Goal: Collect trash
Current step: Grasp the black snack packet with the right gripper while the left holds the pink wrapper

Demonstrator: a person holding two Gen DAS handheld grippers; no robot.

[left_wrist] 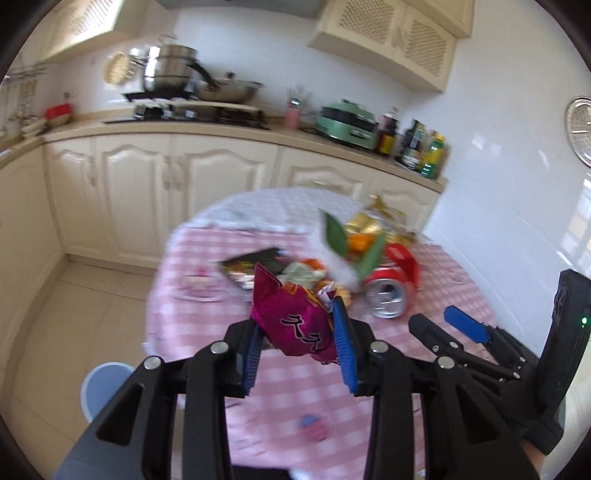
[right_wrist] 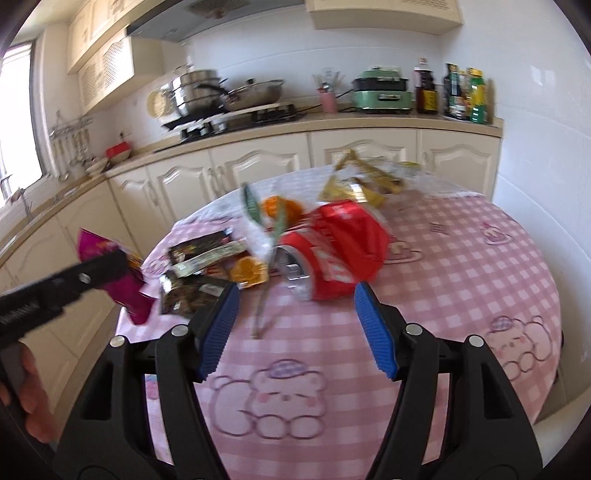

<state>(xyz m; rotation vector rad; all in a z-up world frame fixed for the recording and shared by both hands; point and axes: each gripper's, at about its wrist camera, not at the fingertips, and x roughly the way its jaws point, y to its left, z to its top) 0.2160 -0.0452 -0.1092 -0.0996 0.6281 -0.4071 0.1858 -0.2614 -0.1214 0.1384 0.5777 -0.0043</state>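
Above the table [left_wrist: 424, 347], left hand-held gripper [left_wrist: 295, 332] clamps a magenta wrapper [left_wrist: 291, 321], lifted clear. Right hand-held gripper [right_wrist: 295, 317] gapes wide, empty, just short of red can [right_wrist: 340, 251] among remaining trash.

Looking into a home kitchen. Running along the walls, cream cabinets [right_wrist: 258, 166] with arched panel doors under a beige countertop [right_wrist: 369, 120], with latticed wall cupboards [left_wrist: 399, 33] hanging above white tiles. Sitting on a gas hob [right_wrist: 236, 120]: stacked steel pots [right_wrist: 194, 92] and a wok [right_wrist: 255, 94] (all blurred). Standing further along the counter, a pink utensil holder [right_wrist: 328, 101], a green electric cooker [right_wrist: 382, 94] and a cluster of sauce and oil bottles [right_wrist: 454, 94]. Hanging at the far left, ladles on a rail [right_wrist: 70, 140] beside a bright window [right_wrist: 18, 118]. Occupying the foreground, a round table [right_wrist: 443, 277] wearing a pink gingham cloth printed with cartoon bears, carrying snack wrappers [right_wrist: 195, 266], orange peel [right_wrist: 247, 271] and a crushed red can [right_wrist: 332, 251].
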